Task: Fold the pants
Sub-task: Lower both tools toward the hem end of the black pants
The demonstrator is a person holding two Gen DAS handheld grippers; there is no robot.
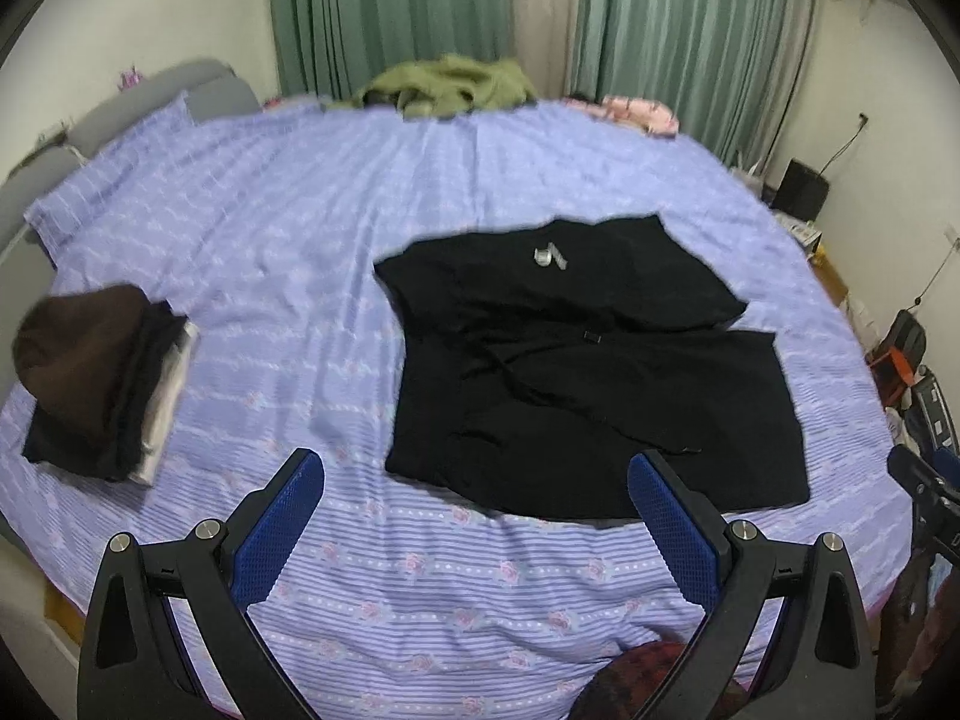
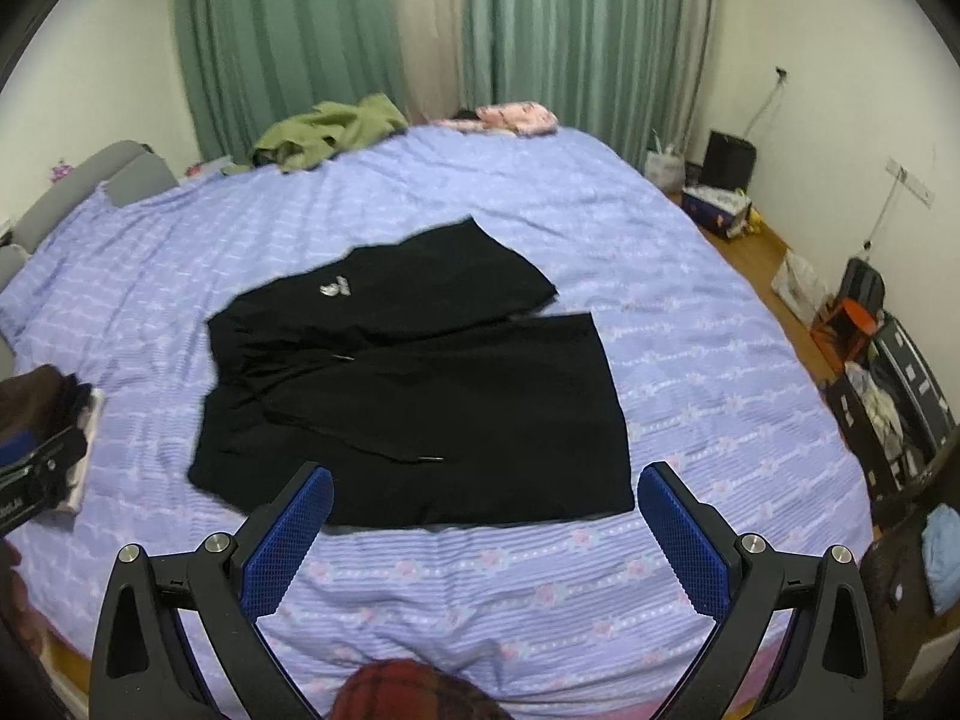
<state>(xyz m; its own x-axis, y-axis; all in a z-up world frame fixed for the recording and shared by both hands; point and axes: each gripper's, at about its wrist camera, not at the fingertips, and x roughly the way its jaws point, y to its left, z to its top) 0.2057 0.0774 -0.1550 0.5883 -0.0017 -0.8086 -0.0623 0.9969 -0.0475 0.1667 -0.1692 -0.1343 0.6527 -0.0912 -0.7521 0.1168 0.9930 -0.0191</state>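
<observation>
Pants [image 1: 588, 372] — black shorts, really — lie spread flat on the bed just ahead of both my grippers, waistband to my left and the two short legs pointing right, one leg farther off and one nearer me. My left gripper [image 1: 477, 495] hangs above the sheet with its blue pads wide apart and nothing between them; its right pad overlaps the near hem in view, though I can't tell whether it touches. My right gripper [image 2: 486, 501] is likewise spread wide and empty, poised over that same near edge. I judge the cloth light, soft and limp: it will sag and drag on the sheet rather than hold a line, so I'd pinch it at edges — the waistband corner with my left, the hem of the near leg with my right — and lift both together to carry one half over the other. The drawstring [image 2: 360, 420] trails loose across the front and could snag or bunch in the fold. The striped purple sheet [image 1: 270, 252] is itself rumpled and could be pinched up by mistake. A stack of folded clothes [image 1: 102, 384] sits well to the left, an olive garment [image 1: 444, 87] and something pink [image 2: 516, 117] at the far edge; none blocks the fold.
</observation>
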